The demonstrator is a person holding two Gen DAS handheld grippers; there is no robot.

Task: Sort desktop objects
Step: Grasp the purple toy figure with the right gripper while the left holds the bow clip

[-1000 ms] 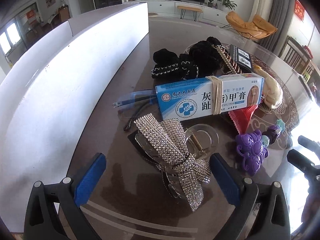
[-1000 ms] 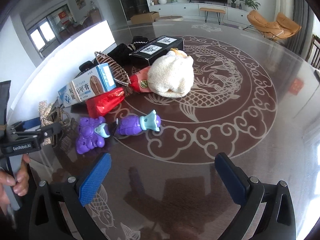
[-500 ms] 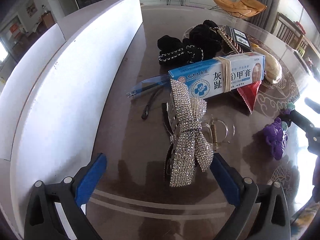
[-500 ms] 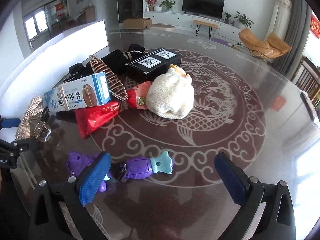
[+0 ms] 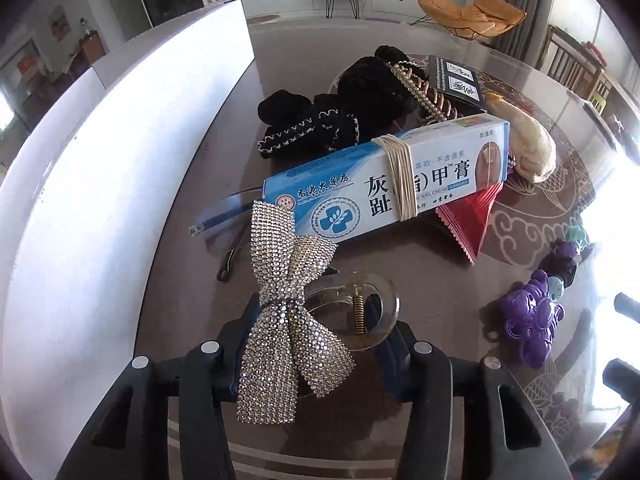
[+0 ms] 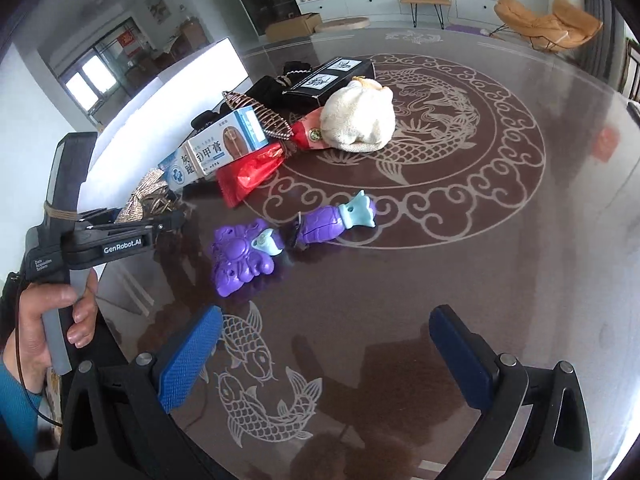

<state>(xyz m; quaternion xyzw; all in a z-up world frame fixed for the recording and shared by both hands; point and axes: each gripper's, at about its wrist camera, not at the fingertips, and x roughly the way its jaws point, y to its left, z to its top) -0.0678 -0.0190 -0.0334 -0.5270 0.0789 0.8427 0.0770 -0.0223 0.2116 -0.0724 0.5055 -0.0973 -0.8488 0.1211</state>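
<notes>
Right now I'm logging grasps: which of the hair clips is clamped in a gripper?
The rhinestone bow clip, shut between the left gripper fingers. The purple claw clip and beaded brown clip lie untouched on the table.

white board (image 5: 100, 184) walling left, clutter ahead, bare table (image 6: 460, 264) right
</notes>
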